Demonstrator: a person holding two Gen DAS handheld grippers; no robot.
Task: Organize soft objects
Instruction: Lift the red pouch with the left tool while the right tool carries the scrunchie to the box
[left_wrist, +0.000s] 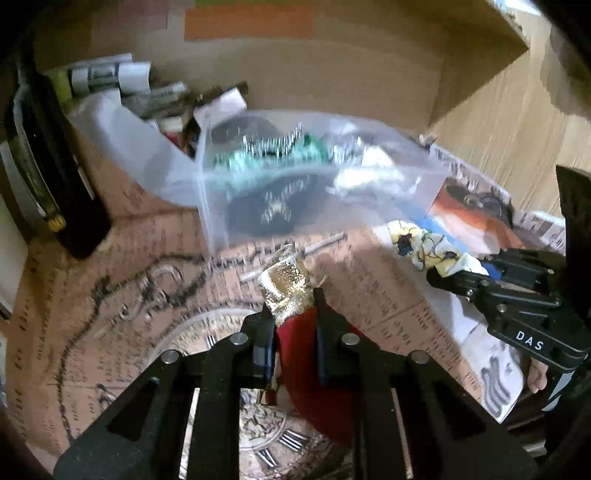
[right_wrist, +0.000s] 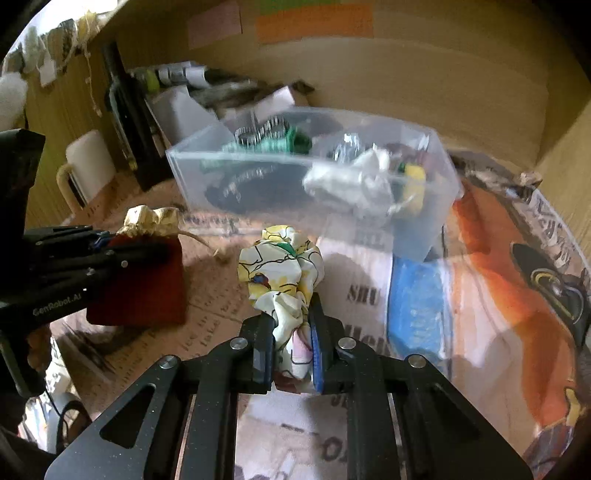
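Note:
My left gripper (left_wrist: 290, 308) is shut on a red pouch with a gold top (left_wrist: 286, 291), held above the table; it also shows in the right wrist view (right_wrist: 142, 273). My right gripper (right_wrist: 291, 317) is shut on a yellow floral scrunchie (right_wrist: 282, 269), which also shows in the left wrist view (left_wrist: 430, 251). A clear plastic box (right_wrist: 417, 229) stands ahead of both, holding green, black and white soft items (right_wrist: 351, 177); it shows in the left wrist view too (left_wrist: 221, 206).
A wooden back wall (right_wrist: 406, 81) and side panel (left_wrist: 498, 122) enclose the desk. Black bottles (left_wrist: 48, 177), a white mug (right_wrist: 86, 166) and clutter stand at the left back. Printed papers (right_wrist: 498, 258) cover the table.

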